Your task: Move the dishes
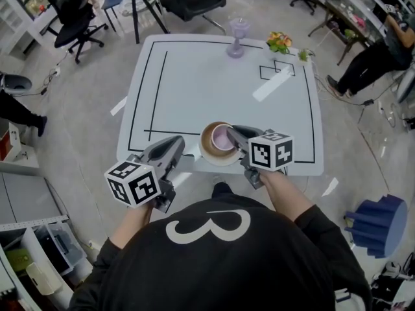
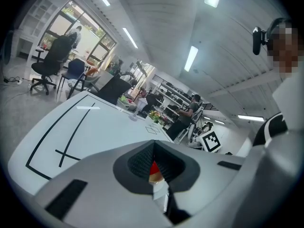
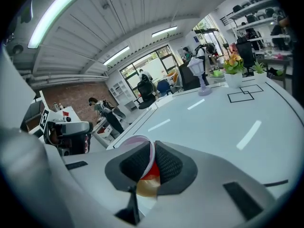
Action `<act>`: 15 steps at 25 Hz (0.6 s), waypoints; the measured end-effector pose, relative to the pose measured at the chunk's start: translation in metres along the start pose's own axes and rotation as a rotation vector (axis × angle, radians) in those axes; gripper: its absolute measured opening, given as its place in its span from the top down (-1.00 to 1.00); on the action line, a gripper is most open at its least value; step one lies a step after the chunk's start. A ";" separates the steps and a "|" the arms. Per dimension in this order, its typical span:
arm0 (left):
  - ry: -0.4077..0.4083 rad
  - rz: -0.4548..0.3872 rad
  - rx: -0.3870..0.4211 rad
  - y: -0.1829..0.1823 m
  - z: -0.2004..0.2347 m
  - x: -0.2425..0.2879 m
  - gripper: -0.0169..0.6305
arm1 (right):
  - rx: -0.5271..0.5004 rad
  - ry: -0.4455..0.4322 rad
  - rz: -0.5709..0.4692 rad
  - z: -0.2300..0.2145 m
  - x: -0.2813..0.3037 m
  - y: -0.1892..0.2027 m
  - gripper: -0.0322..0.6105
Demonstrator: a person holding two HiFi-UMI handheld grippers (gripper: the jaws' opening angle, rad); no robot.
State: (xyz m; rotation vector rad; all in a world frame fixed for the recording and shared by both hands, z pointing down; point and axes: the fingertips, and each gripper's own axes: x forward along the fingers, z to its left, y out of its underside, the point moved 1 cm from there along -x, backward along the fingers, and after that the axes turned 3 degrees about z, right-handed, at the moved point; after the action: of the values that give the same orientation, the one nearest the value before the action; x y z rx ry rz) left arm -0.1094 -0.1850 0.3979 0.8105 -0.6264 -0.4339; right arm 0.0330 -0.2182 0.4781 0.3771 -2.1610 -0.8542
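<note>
Right tool [image 3: 151, 161] pinches the pink cup [image 1: 222, 137] by its rim.
The cup sits in a brown bowl [image 1: 207, 149] at the counter's [image 1: 194, 89] near edge. The right forearm [image 1: 289, 197] comes in from lower right with the tool tilted down. The left tool [image 1: 174, 144], jaws pressed together, hangs just left of the bowl without touching it.

Bright, even light comes from ceiling strip lights [image 3: 52, 13], leaving only faint shadows on the white table [image 1: 194, 89]. The 2 gripper views bulge strongly and darken at their corners.
</note>
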 end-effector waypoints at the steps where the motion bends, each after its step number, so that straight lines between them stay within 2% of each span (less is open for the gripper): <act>1: -0.001 -0.001 -0.001 -0.001 0.000 0.000 0.94 | -0.008 -0.006 -0.002 0.001 -0.001 -0.002 0.76; 7: -0.009 -0.012 -0.010 -0.006 0.000 0.006 0.94 | -0.031 -0.053 -0.020 0.007 -0.011 -0.019 0.77; 15: -0.036 -0.013 -0.010 -0.015 0.001 0.017 0.94 | -0.067 -0.073 -0.059 -0.007 -0.021 -0.052 0.77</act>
State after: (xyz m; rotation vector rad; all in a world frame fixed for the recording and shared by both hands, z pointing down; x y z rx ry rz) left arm -0.0993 -0.2047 0.3934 0.7993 -0.6524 -0.4636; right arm 0.0520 -0.2493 0.4345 0.3821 -2.1914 -0.9847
